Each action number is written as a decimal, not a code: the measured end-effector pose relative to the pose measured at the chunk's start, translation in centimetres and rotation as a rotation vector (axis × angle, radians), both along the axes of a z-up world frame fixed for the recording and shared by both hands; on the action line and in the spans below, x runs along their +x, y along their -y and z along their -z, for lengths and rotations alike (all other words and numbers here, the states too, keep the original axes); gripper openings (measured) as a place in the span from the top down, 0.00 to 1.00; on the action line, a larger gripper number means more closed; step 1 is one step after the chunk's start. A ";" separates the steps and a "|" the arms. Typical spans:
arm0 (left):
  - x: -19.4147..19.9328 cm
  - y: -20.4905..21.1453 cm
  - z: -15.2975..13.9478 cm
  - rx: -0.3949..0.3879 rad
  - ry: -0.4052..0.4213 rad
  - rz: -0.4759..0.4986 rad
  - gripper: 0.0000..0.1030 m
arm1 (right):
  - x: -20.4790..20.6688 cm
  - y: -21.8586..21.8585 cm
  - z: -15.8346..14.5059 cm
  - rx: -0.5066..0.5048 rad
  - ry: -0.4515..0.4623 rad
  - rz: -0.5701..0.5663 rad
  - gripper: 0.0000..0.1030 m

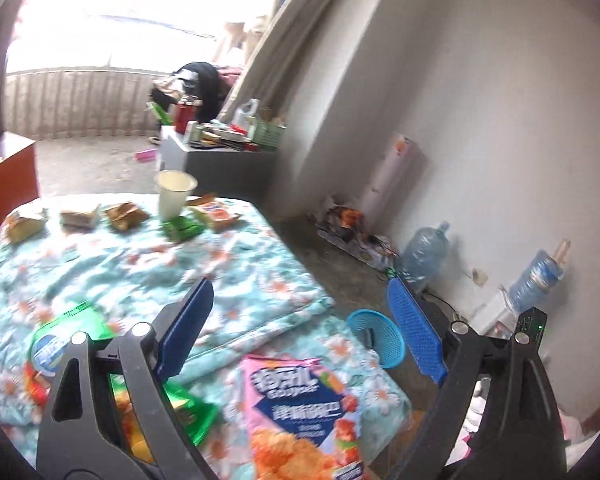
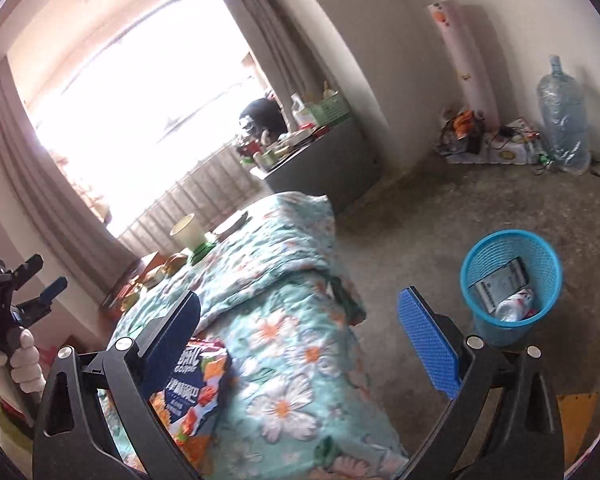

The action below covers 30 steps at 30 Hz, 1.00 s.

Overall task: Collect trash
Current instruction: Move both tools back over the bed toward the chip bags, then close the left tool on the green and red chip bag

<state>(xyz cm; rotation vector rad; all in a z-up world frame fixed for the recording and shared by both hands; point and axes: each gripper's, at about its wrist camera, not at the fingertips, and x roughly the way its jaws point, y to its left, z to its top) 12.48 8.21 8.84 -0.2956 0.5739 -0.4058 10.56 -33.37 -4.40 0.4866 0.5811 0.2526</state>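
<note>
Both grippers (image 1: 300,328) (image 2: 300,336) wide, empty, above glossy crinkled snack bag (image 1: 300,412) on quilted floral blanket (image 1: 148,264).

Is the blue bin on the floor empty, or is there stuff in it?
Not empty. The blue bin stands upright with a crumpled white wrapper and a flat dark thing inside.

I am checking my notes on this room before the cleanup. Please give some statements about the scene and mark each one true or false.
1. The blue mesh bin stands on the floor beside the bed. True.
2. The paper cup lies on its side. False: it stands upright on the floral quilt.
3. The bin is empty. False: it holds items.
4. The right hand-held gripper is open and holds nothing. True.
5. A pink snack bag lies on the quilt. True.
</note>
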 end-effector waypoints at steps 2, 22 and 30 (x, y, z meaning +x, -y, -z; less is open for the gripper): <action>-1.5 -3.5 0.9 -0.008 -0.022 -0.088 0.18 | 0.4 -1.8 0.1 0.006 -0.022 -0.054 0.06; -3.5 -15.9 17.8 -0.478 -0.447 -0.286 0.32 | 0.5 -12.0 5.9 0.169 -0.381 -0.359 0.12; -2.9 -16.8 19.1 -0.589 -0.422 -0.319 0.37 | 0.9 -12.6 6.7 0.179 -0.425 -0.351 0.17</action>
